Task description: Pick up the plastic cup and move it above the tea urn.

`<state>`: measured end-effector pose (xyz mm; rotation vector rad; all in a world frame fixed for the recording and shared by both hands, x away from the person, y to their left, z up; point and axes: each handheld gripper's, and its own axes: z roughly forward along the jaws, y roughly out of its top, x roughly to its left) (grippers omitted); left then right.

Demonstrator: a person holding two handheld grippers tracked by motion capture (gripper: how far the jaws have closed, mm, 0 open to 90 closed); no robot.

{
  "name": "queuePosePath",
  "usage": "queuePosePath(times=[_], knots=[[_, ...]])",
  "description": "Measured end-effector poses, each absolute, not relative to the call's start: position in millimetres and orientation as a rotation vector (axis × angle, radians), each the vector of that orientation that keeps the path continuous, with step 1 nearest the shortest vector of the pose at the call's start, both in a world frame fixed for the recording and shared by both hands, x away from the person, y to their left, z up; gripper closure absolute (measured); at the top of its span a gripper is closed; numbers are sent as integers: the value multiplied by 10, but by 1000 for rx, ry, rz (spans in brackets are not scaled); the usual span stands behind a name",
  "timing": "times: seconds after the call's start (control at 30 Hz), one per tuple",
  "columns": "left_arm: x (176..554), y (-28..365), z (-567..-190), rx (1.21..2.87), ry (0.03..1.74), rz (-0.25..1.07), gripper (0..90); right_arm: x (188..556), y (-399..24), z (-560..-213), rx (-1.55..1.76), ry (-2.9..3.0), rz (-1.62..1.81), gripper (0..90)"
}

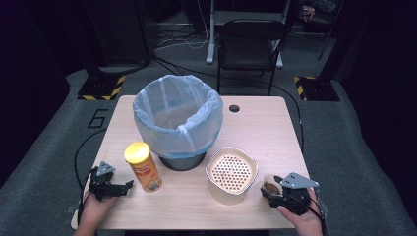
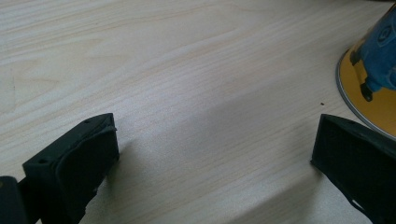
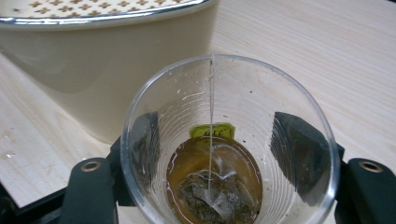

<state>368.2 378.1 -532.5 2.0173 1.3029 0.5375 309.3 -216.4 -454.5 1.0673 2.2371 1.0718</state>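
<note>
A clear plastic cup holds brown tea and a tea bag whose string runs up over the rim. My right gripper is shut on this cup, a jaw pressing each side; in the high view the cup sits in that gripper at the table's front right. A cream container with a perforated strainer lid stands just left of it. My left gripper rests open on the table at the front left, nothing between its jaws. A yellow chip can stands upright just to its right.
A dark bin lined with a pale blue bag stands at the table's middle back. The wooden table has a small round hole near its far edge. A black chair stands beyond the table.
</note>
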Motion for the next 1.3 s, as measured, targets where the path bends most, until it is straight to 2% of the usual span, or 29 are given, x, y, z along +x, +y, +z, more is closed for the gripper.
queuePosePath(times=[0.43,0.97,1.3], knots=[[3680,3784,-5316,2030,1304,530,2,3389,-2367,-4307,1055,2200,1046,330],[3680,3784,-5317,2029,1303,530,2,3854,-2348,-3898,1008,2182,1029,336],[3683,3785,-5318,2029,1301,534,2,4243,-2245,-3879,992,2191,1100,334]])
